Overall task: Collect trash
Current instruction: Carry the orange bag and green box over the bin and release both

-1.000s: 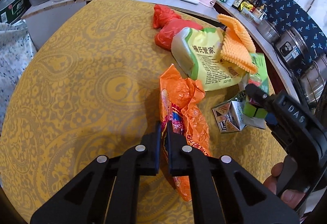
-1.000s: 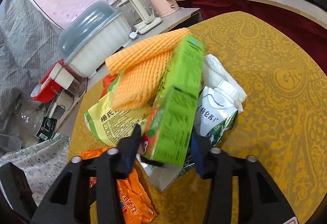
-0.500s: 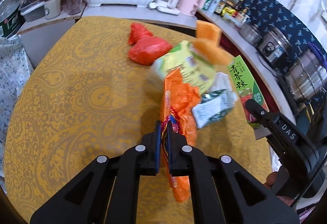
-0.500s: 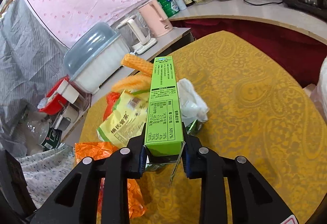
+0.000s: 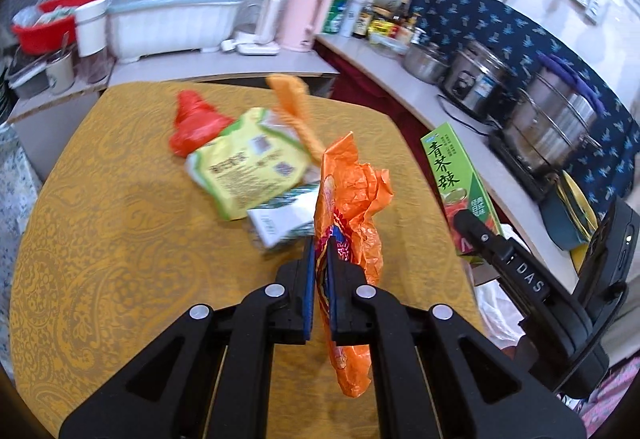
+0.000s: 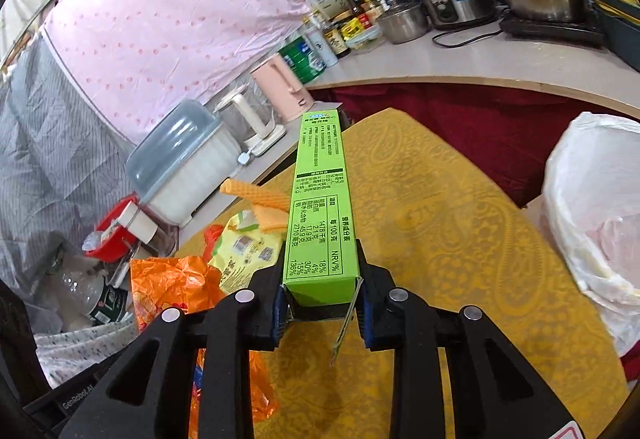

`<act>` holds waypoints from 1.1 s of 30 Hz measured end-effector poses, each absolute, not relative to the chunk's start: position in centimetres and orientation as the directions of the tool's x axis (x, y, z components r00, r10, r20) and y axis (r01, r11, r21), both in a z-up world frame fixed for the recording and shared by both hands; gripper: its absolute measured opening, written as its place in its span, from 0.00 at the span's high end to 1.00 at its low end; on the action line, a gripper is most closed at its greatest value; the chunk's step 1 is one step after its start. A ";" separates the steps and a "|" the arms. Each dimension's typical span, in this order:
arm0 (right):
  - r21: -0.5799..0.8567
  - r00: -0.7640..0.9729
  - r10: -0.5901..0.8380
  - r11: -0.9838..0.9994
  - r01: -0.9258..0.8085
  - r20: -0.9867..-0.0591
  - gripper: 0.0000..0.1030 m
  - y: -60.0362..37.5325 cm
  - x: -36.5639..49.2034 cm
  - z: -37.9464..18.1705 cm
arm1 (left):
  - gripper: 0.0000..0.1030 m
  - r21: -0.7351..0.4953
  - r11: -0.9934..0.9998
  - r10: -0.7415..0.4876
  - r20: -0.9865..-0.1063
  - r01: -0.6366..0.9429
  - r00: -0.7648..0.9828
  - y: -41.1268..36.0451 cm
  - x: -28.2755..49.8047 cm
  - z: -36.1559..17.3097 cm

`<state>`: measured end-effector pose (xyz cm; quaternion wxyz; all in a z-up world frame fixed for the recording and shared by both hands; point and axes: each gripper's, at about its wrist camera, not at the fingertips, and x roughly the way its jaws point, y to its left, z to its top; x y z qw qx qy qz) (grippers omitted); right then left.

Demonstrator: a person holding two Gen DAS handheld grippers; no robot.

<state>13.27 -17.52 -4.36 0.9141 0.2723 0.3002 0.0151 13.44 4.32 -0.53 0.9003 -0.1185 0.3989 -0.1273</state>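
— Trash first: where is it?
— An orange wrapper [image 5: 352, 199] is pinched between the fingers [image 5: 308, 291] of the left gripper [image 5: 319, 271]. They are almost closed, with only the thin wrapper between them. It sticks up at 12 o'clock and hangs down at 6 o'clock, off the desk [image 5: 100, 239].
— And the other one?
— The right gripper [image 6: 322, 299] squeezes the near end of a long green box [image 6: 320, 207]. The box fills the gap between both fingers and points away toward 12 o'clock, above the desk.
— What is left on the desk?
— In the left view, a yellow-green bag [image 5: 248, 167] lies at 11 o'clock from the wrapper. A red bag [image 5: 192, 127] touches its far side. An orange foam net [image 5: 292, 107] leans over the bag at 12 o'clock. A small white carton [image 5: 280, 219] lies just beside the wrapper at 10 o'clock.
— Anything near the box?
— A white plastic bag [image 6: 596, 223] sits at 3 o'clock in the right view, past the desk edge.
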 end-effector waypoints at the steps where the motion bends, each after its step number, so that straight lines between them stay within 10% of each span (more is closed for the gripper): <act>1: 0.510 0.823 0.183 0.848 0.145 -0.538 0.74 -18.3 12.8 -4.3 | 0.95 -0.309 0.939 -0.331 -0.686 0.153 0.648 3.4 13.4 -0.3; 33: 0.572 0.811 -0.118 0.651 0.499 -0.573 0.74 -41.7 -0.4 -9.2 | 0.95 -0.211 0.786 -0.540 -0.692 0.581 0.480 -25.8 10.2 -0.5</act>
